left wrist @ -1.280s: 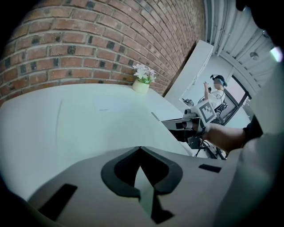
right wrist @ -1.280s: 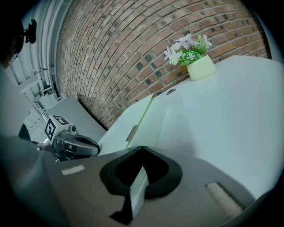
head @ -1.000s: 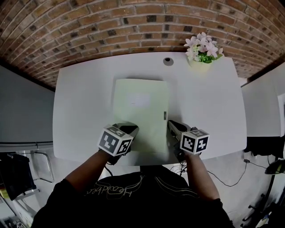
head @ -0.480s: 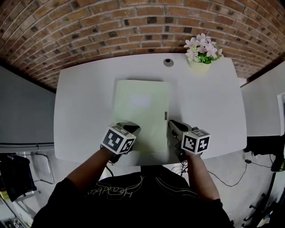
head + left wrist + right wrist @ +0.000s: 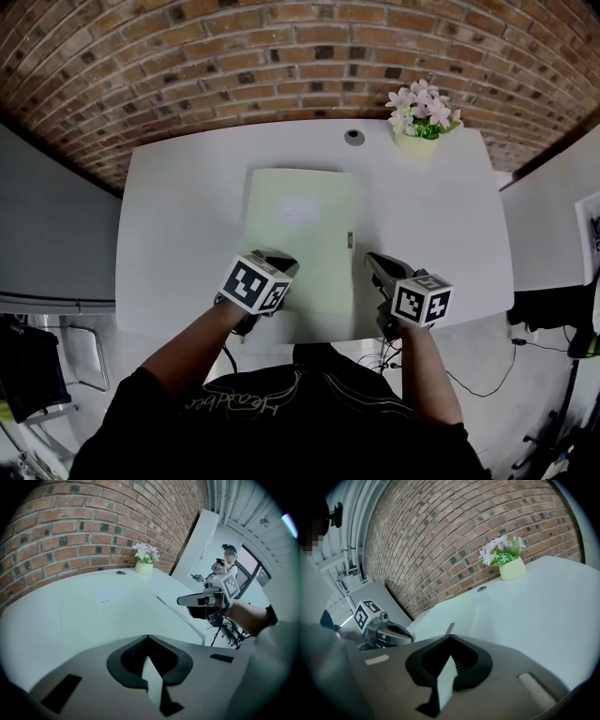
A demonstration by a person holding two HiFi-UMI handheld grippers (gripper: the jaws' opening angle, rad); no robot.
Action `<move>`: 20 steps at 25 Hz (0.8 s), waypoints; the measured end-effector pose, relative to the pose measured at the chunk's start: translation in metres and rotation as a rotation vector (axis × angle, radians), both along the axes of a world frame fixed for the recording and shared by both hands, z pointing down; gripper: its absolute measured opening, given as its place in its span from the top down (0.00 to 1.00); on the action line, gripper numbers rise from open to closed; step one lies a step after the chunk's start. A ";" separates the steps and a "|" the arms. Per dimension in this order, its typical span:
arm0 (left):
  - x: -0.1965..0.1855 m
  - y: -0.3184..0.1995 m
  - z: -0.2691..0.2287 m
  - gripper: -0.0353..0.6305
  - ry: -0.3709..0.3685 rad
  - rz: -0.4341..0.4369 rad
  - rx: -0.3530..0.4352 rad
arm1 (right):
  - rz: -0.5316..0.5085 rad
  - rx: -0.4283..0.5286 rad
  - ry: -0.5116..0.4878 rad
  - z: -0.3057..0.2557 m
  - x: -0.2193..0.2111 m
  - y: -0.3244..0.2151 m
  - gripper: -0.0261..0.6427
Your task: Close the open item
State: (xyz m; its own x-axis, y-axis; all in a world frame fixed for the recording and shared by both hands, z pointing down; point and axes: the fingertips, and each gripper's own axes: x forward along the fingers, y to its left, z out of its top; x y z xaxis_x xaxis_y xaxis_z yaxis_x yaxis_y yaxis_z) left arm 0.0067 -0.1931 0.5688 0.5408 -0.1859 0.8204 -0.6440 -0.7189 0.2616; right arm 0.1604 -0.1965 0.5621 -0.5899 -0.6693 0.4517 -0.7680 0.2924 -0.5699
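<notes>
A pale green folder [image 5: 300,234] lies flat on the white table [image 5: 178,225], cover down, with a small label on top and a clasp [image 5: 350,240] on its right edge. My left gripper [image 5: 281,265] hovers over the folder's near left corner, shut with nothing between its jaws. Just off the folder's near right edge is my right gripper [image 5: 372,262], also shut and empty. The left gripper view shows the folder [image 5: 108,606] ahead of that gripper [image 5: 148,637], with the right gripper [image 5: 187,601] beyond. From the right gripper [image 5: 450,637], its own view takes in the folder [image 5: 440,616] and the left gripper [image 5: 405,637].
A pot of pink flowers [image 5: 419,112] stands at the table's far right by the brick wall [image 5: 281,56]. A round cable grommet [image 5: 353,137] sits in the far edge. Another white desk [image 5: 553,234] lies to the right. A person [image 5: 225,566] stands in the background.
Both grippers have drawn back a little toward the table's near edge, the right one also drifting right. The folder has not moved.
</notes>
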 end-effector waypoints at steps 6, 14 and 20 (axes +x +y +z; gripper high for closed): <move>-0.001 0.007 -0.013 0.94 0.046 -0.023 0.035 | -0.011 0.059 0.051 -0.030 0.015 0.016 0.96; -0.003 0.042 -0.061 0.94 0.194 -0.018 0.092 | -0.056 0.209 0.099 -0.089 0.003 0.048 0.96; -0.015 0.079 -0.113 0.94 0.392 -0.074 0.134 | -0.114 0.318 0.041 -0.138 -0.035 0.082 0.96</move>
State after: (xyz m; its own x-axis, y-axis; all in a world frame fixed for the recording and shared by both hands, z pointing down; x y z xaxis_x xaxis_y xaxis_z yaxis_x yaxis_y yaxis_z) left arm -0.0088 -0.1144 0.4555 0.7884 -0.3266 0.5213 -0.5653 -0.7189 0.4046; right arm 0.1249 -0.1148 0.4236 -0.6544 -0.7114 0.2562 -0.7409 0.5355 -0.4054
